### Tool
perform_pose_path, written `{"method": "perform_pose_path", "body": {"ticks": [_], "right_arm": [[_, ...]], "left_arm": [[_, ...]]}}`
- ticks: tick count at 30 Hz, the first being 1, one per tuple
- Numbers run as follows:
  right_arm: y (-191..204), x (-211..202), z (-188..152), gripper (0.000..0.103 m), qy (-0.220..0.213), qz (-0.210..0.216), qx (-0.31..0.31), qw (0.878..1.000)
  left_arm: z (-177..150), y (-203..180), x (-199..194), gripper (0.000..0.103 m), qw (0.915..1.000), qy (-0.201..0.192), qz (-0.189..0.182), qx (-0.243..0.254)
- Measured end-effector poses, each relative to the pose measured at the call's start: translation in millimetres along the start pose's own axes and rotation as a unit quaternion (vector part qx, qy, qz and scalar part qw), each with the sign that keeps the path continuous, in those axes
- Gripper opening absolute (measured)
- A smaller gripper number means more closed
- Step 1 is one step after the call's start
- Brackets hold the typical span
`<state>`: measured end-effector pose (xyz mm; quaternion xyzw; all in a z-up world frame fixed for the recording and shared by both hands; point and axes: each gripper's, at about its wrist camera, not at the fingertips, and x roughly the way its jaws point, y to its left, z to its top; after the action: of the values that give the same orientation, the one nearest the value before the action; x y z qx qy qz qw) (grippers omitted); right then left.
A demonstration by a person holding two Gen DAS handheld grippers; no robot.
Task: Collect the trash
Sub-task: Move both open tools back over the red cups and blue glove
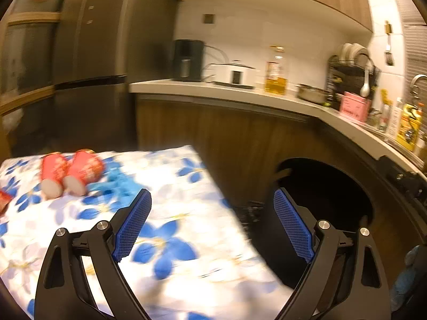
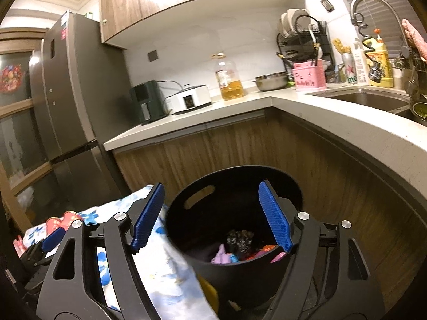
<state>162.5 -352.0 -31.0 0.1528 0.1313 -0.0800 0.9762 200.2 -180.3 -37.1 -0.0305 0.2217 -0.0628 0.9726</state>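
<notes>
Right now, starting at your far left, two red paper cups (image 1: 72,173) lie tipped on their sides on the blue-flowered tablecloth (image 1: 186,245), touching each other, with a crumpled blue scrap (image 1: 120,184) just beside them on the right. Your left gripper (image 1: 212,224) hangs over the near right part of that cloth with its blue pads spread wide and nothing between them; one finger sits over the cloth, the other over the dark mouth of the black bin (image 2: 234,208). That bin stands on the floor just beside the table's right edge, against the wooden cabinet fronts (image 2: 333,165). Your right gripper (image 2: 210,218) is held above the bin's opening, its claw also apart and empty. Down inside the bin you can see collected trash (image 2: 240,248): a dark crumpled lump, something purple, bits of red and pink. Further right, the pale counter (image 2: 347,122) curves round to the sink (image 2: 368,100).
</notes>
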Motion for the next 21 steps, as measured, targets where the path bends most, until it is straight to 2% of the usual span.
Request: {"method": "perform_pose_path", "body": {"ticks": [21], "right_arm": [[141, 28, -52, 0.073, 0.064, 0.107, -0.055, 0.991]], "left_arm": [[-10, 138, -21, 0.089, 0.9927, -0.008, 0.100, -0.066]]}}
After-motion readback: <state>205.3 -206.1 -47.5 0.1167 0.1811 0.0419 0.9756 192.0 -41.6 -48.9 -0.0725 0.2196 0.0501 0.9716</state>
